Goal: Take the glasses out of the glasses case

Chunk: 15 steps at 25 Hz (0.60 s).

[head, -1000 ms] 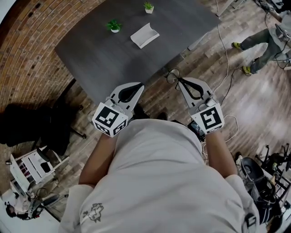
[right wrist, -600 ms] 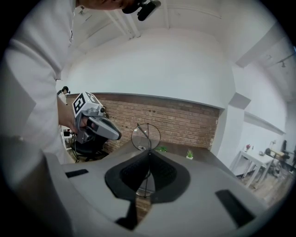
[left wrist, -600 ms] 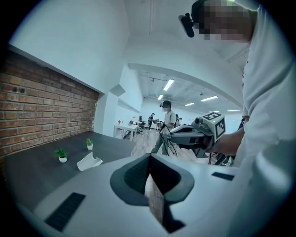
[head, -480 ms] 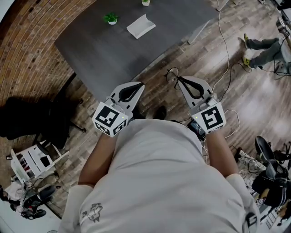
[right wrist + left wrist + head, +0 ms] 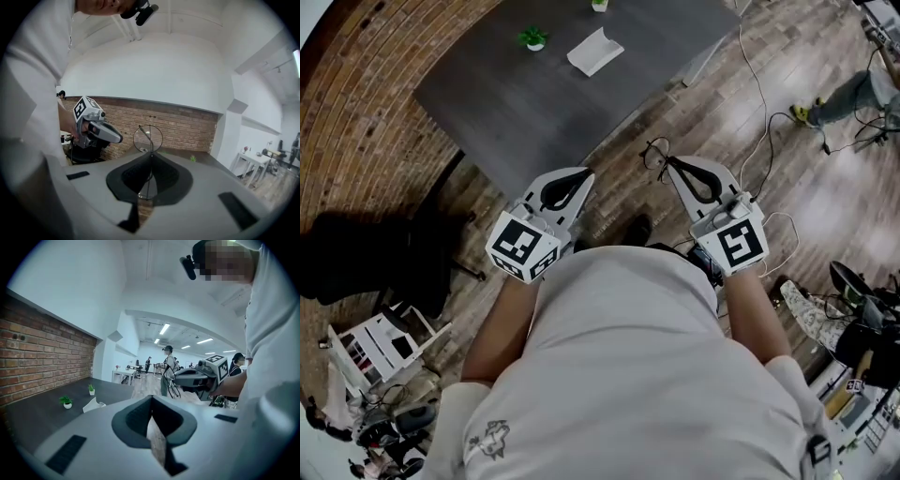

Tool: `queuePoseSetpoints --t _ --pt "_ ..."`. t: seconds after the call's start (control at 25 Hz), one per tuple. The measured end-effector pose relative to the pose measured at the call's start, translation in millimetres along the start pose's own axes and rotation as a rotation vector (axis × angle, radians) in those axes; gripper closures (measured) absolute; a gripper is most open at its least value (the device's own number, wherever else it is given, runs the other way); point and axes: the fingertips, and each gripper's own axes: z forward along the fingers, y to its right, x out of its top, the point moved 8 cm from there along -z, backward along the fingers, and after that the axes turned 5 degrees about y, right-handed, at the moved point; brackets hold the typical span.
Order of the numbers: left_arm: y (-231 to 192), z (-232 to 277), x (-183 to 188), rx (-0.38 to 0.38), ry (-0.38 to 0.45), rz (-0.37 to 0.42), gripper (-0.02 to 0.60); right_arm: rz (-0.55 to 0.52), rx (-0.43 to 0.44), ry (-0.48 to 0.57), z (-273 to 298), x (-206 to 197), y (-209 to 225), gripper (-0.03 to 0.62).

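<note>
Head view: glasses point(image 5: 654, 156) hang off the tip of the right gripper point(image 5: 670, 162), over the floor point(image 5: 750, 197) on the near side of the worktop point(image 5: 534, 103). White case point(image 5: 595, 52) sits far on it, well apart.

Left gripper view: left gripper point(image 5: 151, 398) jaws together, nothing in them.

Right gripper view: jaws clamped on the glasses, one lens point(image 5: 147, 137) poking up past the tips.

Glasses look out already, so hold the pinch steady, no wrist swings, set them down gently on the worktop, then release.
</note>
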Motion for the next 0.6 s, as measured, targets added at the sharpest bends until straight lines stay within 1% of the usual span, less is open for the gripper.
queuePoseSetpoints --t 0.2,0.6 --pt "-16.1 -51.2 3.5 0.004 0.025 0.009 0.571 0.001 -0.007 -0.007 18.3 18.5 -42.2 0.582" --pt "-25.0 -127.5 -4.0 -0.032 0.040 0.022 0.571 0.029 -0.056 0.010 30.4 34.0 -120.5 0.582"
